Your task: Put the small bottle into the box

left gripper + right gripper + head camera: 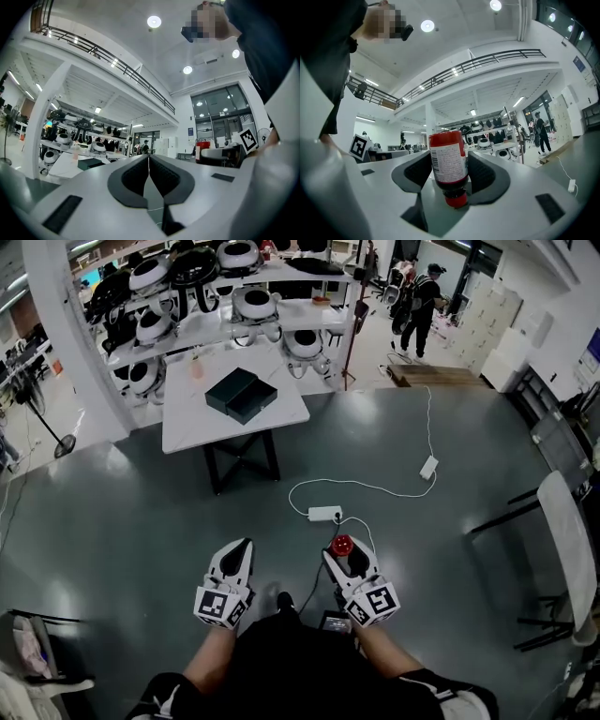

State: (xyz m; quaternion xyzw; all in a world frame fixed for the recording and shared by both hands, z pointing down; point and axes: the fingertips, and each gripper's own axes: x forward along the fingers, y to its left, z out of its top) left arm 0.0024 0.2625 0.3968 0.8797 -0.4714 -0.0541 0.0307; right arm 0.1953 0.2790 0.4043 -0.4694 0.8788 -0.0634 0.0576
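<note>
The right gripper (343, 553) is clamped on the small red bottle (448, 165), with dark ribbed pads against its white printed label and the cap end toward the camera. The left gripper (149, 164) is closed on nothing. The bottle is judged light, rigid and smooth-walled, so liable to slip, and the mid-body hold looks sound; the dark rectangular box (242, 395) lies on the white table (187, 427), well apart ahead.

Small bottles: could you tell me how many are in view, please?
1. The small bottle is clamped between the jaws of the right gripper, cap pointing back toward the gripper. The cluttered shelves could hide others.
</note>
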